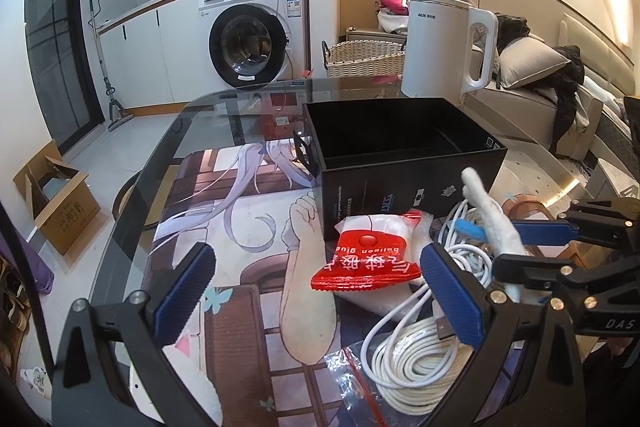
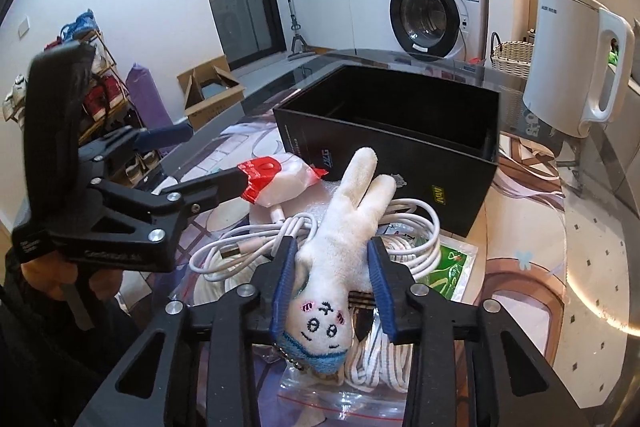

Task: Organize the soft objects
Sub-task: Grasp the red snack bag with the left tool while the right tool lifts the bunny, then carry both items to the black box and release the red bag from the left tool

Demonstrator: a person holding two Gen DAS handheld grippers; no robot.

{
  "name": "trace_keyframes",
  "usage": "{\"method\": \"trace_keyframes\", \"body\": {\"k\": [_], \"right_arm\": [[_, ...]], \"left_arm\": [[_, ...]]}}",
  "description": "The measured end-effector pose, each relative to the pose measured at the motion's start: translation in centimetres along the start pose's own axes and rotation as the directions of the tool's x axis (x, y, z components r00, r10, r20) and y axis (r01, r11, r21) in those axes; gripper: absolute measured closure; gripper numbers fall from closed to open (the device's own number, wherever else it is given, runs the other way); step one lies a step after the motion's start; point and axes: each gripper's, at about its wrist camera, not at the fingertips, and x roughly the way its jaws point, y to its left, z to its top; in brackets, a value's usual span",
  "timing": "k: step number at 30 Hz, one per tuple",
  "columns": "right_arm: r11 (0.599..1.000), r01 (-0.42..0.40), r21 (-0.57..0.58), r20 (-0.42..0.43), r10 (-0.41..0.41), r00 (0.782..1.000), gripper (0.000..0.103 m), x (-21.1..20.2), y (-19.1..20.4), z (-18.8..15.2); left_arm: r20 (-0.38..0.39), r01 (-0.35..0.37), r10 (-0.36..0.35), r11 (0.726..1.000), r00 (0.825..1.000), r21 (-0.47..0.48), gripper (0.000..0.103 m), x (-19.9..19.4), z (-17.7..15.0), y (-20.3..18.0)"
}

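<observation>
A white plush rabbit [image 2: 344, 223] with a stitched face and blue cap hangs in my right gripper [image 2: 332, 273], which is shut on its body, ears pointing toward the black box [image 2: 392, 131]. In the left wrist view the same plush [image 1: 492, 215] sticks up from the right gripper [image 1: 510, 247] at the right. My left gripper [image 1: 316, 287] is open above the mat, its fingers apart on either side of a red-and-white packet [image 1: 368, 259] without touching it. The open black box [image 1: 400, 147] stands just behind the packet and looks empty.
Coiled white cables [image 1: 416, 359] and a clear zip bag [image 1: 352, 379] lie under the grippers. A green packet [image 2: 452, 267] sits by the box. A white kettle [image 1: 444, 43] stands behind the box. A printed mat [image 1: 248, 219] covers the glass table [image 1: 208, 115].
</observation>
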Motion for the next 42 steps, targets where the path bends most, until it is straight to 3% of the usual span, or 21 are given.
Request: {"method": "trace_keyframes", "body": {"k": [8,17,20,22,23,29,37,42], "right_arm": [[0.997,-0.057,0.045,0.069,0.054,0.996,0.068,-2.5,-0.7,-0.3],[0.998,-0.052,0.044,0.09,0.048,0.995,0.068,-3.4,-0.8,-0.5],[0.998,-0.049,0.047,0.091,0.045,0.995,0.068,-3.4,-1.1,-0.5],[0.998,-0.046,0.048,0.092,0.042,0.995,0.068,-3.4,-1.3,-0.5],[0.998,-0.045,0.049,0.093,0.04,0.995,0.068,-3.5,-1.3,-0.6],[0.998,-0.04,0.058,0.112,0.033,0.993,0.068,-4.3,-1.2,-0.7],[0.994,-0.07,0.078,0.165,0.056,0.985,0.068,-5.5,-1.8,-0.5],[0.992,-0.073,0.099,0.18,0.054,0.982,0.068,-5.7,-2.1,-0.2]], "left_arm": [[-0.022,0.017,-0.018,1.0,1.0,-0.017,0.0,0.4,0.0,0.0],[-0.083,0.048,-0.052,0.998,0.995,-0.043,0.002,2.6,0.5,-0.3],[-0.121,0.072,-0.077,0.996,0.99,-0.049,0.017,3.7,0.7,-0.6],[-0.154,0.093,-0.098,0.995,0.983,-0.041,0.043,4.3,0.7,-1.1],[-0.165,0.095,-0.099,0.995,0.981,-0.035,0.042,4.4,0.6,-1.3],[-0.117,0.114,-0.112,0.993,0.987,0.01,0.043,2.4,0.7,-2.4],[-0.004,0.124,-0.124,0.992,0.992,-0.022,0.043,-1.2,1.7,-1.7],[0.012,0.12,-0.12,0.992,0.993,-0.035,0.043,-1.4,2.2,-1.3]]}}
